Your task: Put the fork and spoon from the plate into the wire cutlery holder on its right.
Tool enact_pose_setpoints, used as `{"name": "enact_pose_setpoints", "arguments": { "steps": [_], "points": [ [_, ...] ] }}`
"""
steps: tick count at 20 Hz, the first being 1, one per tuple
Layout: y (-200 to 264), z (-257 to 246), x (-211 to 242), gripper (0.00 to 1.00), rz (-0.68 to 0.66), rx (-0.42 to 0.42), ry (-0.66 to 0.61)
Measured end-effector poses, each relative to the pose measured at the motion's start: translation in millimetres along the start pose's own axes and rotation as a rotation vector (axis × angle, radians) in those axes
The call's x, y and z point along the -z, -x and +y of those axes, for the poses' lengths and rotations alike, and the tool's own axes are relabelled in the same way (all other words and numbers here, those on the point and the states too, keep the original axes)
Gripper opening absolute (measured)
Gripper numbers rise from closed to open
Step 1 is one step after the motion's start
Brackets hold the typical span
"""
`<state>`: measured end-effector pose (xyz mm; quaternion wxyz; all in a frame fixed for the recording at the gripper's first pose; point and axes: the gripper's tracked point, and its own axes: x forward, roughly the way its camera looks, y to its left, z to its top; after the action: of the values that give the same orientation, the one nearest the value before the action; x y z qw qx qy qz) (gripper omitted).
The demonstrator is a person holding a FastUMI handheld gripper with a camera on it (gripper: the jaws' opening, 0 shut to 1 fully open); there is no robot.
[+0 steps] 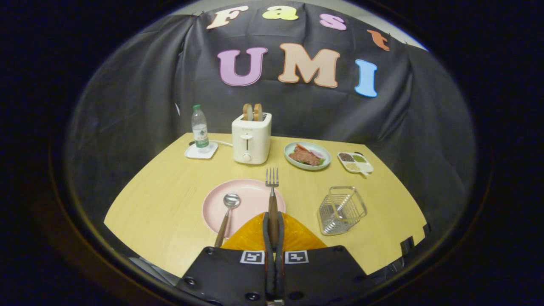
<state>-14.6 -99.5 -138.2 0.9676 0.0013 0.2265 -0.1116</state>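
Now fingers (274,221) clamped tight on fork (272,193) handle, tines at 12, lifted for wire holder (341,209) at 3; spoon (228,214) waits on plate (250,197).

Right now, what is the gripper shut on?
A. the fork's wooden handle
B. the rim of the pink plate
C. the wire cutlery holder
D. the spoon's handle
A. The gripper has both fingers pressed on the wooden handle of the fork, whose tines point ahead over the pink plate; the spoon lies free on the plate to the left, and the wire cutlery holder stands apart on the right.
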Motion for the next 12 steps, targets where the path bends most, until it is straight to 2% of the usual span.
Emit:
{"name": "enact_pose_setpoints", "arguments": {
  "steps": [7,12],
  "points": [
    [3,-76,-22,0.03,0.039,0.155,-0.022],
    [10,-106,-11,0.03,0.146,0.195,-0.077]
  ]
}}
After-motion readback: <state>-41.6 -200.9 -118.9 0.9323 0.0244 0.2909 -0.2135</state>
